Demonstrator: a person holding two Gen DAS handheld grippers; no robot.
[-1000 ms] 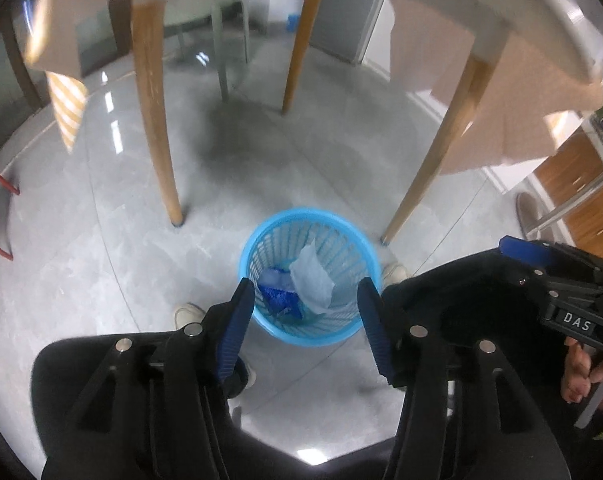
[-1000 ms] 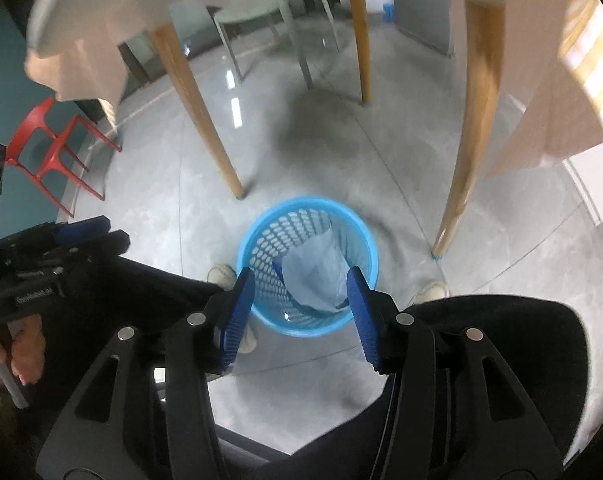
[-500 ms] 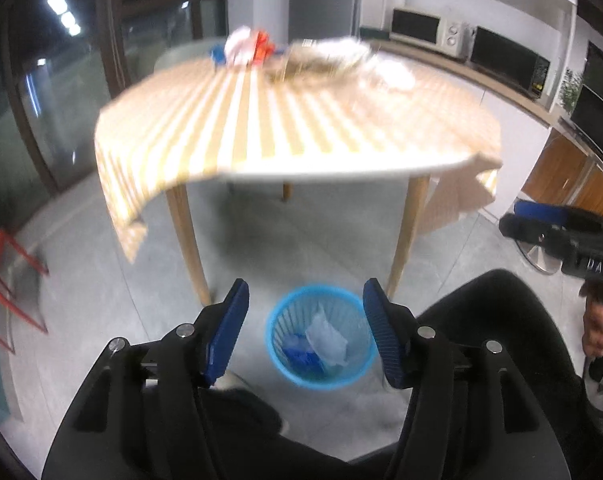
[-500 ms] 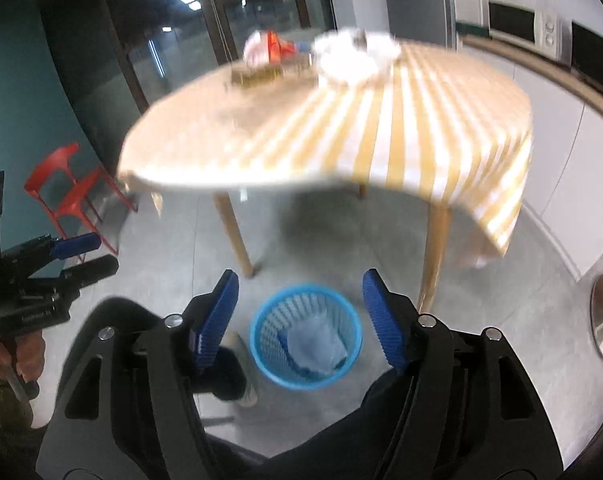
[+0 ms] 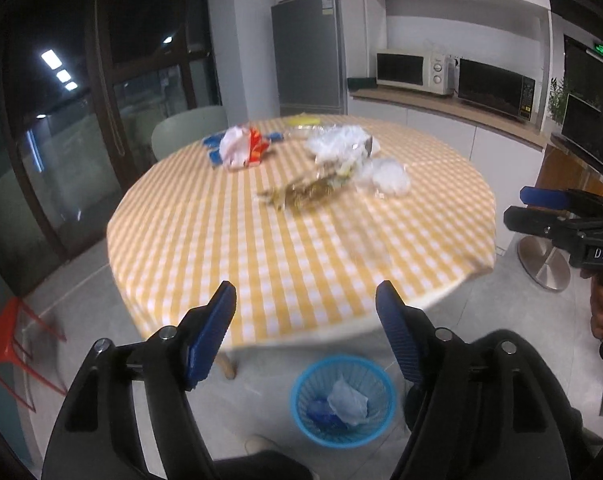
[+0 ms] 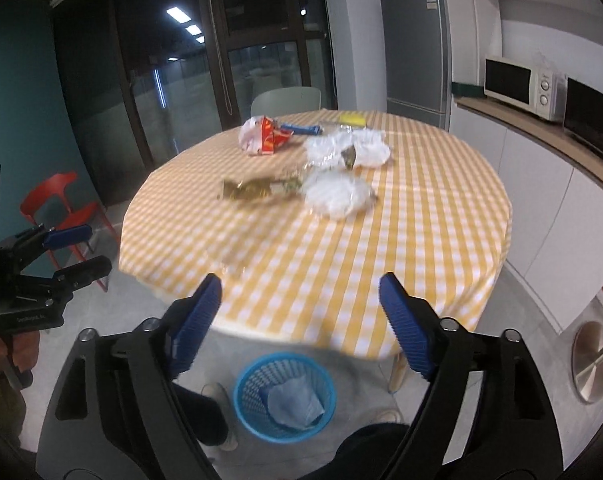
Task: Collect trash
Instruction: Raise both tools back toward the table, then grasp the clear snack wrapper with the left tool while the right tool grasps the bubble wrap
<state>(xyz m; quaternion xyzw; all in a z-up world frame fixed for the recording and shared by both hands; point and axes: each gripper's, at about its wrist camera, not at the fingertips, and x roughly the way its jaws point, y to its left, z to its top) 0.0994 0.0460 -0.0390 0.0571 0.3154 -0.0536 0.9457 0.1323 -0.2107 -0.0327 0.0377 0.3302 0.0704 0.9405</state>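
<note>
The tablecloth point(image 5: 301, 248) has little yellow and white squares all over it. On it lie a red and white wrapper point(image 5: 243, 148), a blue wrapper point(image 6: 301, 129), a yellow thing point(image 6: 351, 119), white crumpled bags point(image 5: 341, 144) and a shiny gold-brown wrapper point(image 5: 301, 196). The basket point(image 5: 305, 424) on the grey floor point(image 5: 101, 280) is bright blue with white and blue trash inside, the chair point(image 6: 57, 204) by the teal wall point(image 6: 17, 120) is red, and both grippers are black with blue fingers point(image 5: 211, 336).

Perforated plastic basket point(image 5: 343, 400), glossy floor point(image 5: 481, 320)
</note>
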